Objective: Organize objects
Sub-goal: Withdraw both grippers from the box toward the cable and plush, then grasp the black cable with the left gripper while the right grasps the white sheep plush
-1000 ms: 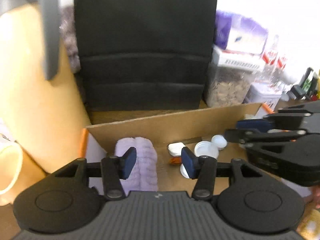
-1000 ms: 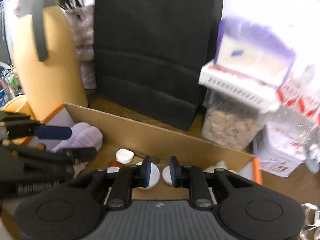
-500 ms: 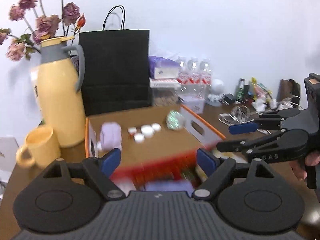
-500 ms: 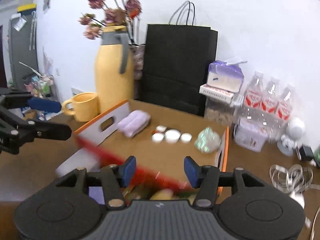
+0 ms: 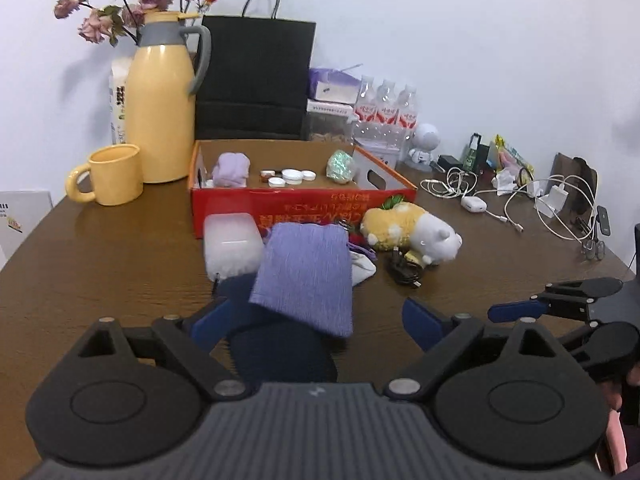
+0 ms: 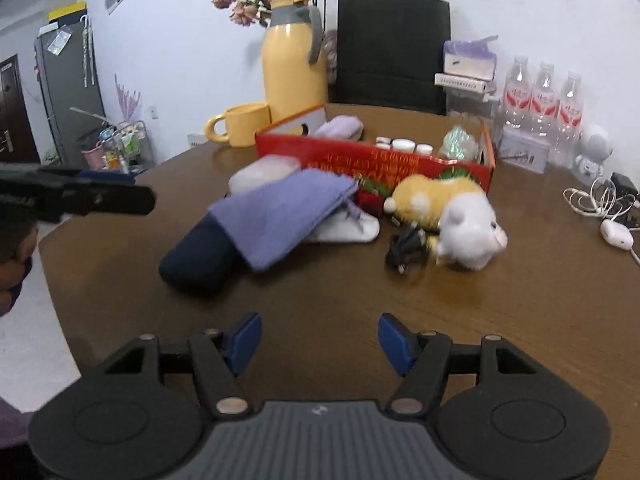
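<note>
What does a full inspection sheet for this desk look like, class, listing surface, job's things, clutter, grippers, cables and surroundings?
Surface: brown wooden table.
Job's things: red cardboard box holding a lilac towel and white jars; purple cloth, plush toy lying outside.
Clutter: yellow jug, yellow mug, water bottles.
Grippers: left hand-held gripper open; right hand-held gripper open.
Cables: white cables, loose.
Surroundings: white wall, black paper bag.

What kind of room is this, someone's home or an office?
Probably a lived-in home or small office corner. A brown wooden table against a white wall carries a yellow thermos jug with a matching mug, bottled water, and a tangle of charger cables. A fridge-like cabinet stands by a door.
</note>
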Demonstrator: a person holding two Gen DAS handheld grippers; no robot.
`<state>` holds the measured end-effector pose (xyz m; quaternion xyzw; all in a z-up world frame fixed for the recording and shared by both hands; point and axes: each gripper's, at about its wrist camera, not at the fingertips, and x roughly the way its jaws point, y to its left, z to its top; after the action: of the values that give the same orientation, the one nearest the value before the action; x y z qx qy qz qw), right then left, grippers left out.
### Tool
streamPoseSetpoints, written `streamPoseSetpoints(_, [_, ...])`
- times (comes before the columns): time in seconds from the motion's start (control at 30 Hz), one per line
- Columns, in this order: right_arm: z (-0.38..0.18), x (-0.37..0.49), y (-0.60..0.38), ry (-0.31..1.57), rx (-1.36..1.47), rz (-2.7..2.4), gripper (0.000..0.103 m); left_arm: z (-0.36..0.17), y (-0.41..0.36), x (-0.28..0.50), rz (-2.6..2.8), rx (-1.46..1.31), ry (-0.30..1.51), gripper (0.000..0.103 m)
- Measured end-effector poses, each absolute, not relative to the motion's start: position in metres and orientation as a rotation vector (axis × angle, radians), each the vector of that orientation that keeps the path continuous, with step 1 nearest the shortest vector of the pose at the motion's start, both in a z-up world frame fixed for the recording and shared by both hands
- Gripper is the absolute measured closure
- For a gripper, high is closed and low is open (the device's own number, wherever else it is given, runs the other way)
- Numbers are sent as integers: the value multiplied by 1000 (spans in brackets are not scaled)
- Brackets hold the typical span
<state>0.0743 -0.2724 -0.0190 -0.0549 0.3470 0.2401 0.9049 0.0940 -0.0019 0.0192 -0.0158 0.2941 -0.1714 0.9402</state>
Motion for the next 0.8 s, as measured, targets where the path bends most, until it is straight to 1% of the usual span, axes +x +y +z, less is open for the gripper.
streamPoseSetpoints(0.07, [-20,76,-278,707,-129,469,39,19,-18,101,-379,-11,596,14])
streamPoseSetpoints(0.13, [-17,85,-290,676,-117,414,39,19,-36,108,-407,0,558,21])
streamPoseSetpoints(0.2, [-16,98,-302,642,-103,346,40,15,-54,120,-434,2,541,23])
streamPoseSetpoints(0.23, [-17,103,-306,628,-107,319,40,12,-63,126,-444,-3,550,27])
streamPoseSetpoints(0.3, [-22,115,-313,617,-122,279,40,1,-82,145,-474,-14,591,31])
streamPoseSetpoints(0.43, [-33,142,-325,619,-142,251,41,-24,-120,179,-528,27,662,32])
streamPoseSetpoints(0.5, [-36,158,-331,620,-125,254,41,-36,-135,192,-526,60,685,30])
streamPoseSetpoints(0.53, [-37,165,-333,621,-117,260,44,-42,-141,198,-518,81,694,30])
streamPoseSetpoints(0.57, [-40,173,-334,624,-115,258,50,-47,-148,204,-509,100,704,30])
streamPoseSetpoints(0.67, [-47,189,-337,626,-143,248,51,-58,-153,221,-517,91,741,31])
streamPoseSetpoints(0.77, [-53,199,-344,630,-115,271,51,-63,-156,228,-513,97,749,38])
streamPoseSetpoints(0.8, [-55,202,-346,635,-100,281,50,-64,-157,229,-518,104,744,45])
